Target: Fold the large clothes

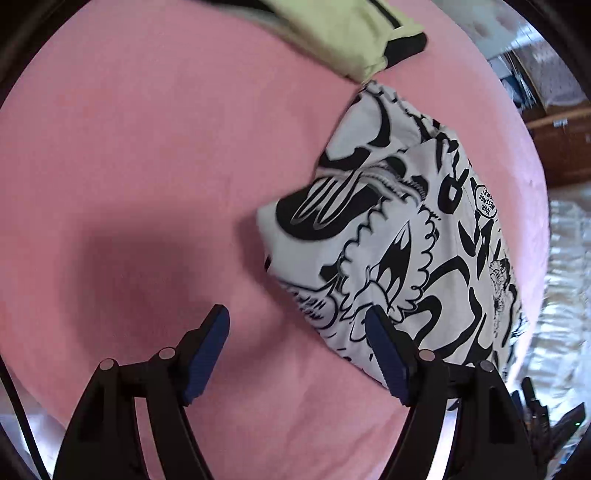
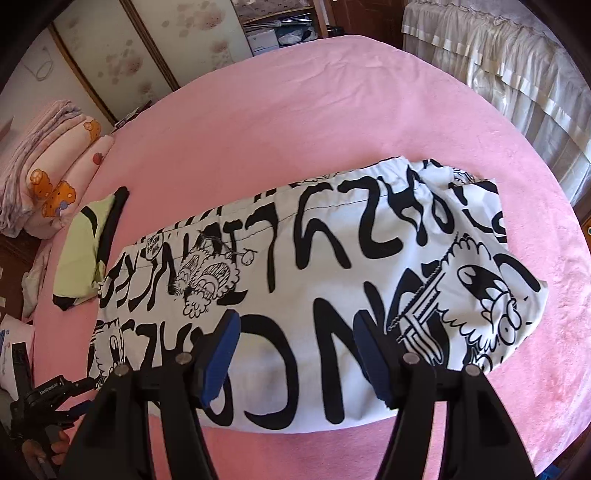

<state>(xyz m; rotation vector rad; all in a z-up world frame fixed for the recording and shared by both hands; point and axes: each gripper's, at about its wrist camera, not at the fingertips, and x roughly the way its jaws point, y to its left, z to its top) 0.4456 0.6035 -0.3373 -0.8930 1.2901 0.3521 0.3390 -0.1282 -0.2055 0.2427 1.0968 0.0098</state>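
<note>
While both grippers hang over the bed point(image 2: 295, 110) with its pink sheet, the printed garment point(image 2: 314, 288) lies folded across the middle of the right wrist view, a long white bundle with black cartoon lettering and figures. In the left wrist view the same garment point(image 1: 406, 240) runs down the right side of the frame, from just below the top edge to the lower right.

The left gripper point(image 1: 297, 339) has its fingers point(image 1: 207, 354) spread wide with nothing between them. One blue pad sits over bare pink sheet at lower centre, the other over the lower edge of the garment; whether that pad touches the cloth cannot be told.

The right gripper point(image 2: 295, 350) is also spread wide and holds nothing. Its fingers point(image 2: 221, 354) appear at the bottom centre of its view, both over the near half of the garment, which shows between them.

A pale green garment point(image 2: 88, 251) with black trim lies folded at the left of the right wrist view, just beside the printed one's left end. In the left wrist view it point(image 1: 332, 33) sits at the top of the frame.

Stacked bedding point(image 2: 48, 177) with orange bear prints sits at the far left. Cream curtains point(image 2: 498, 66) hang at the upper right.
</note>
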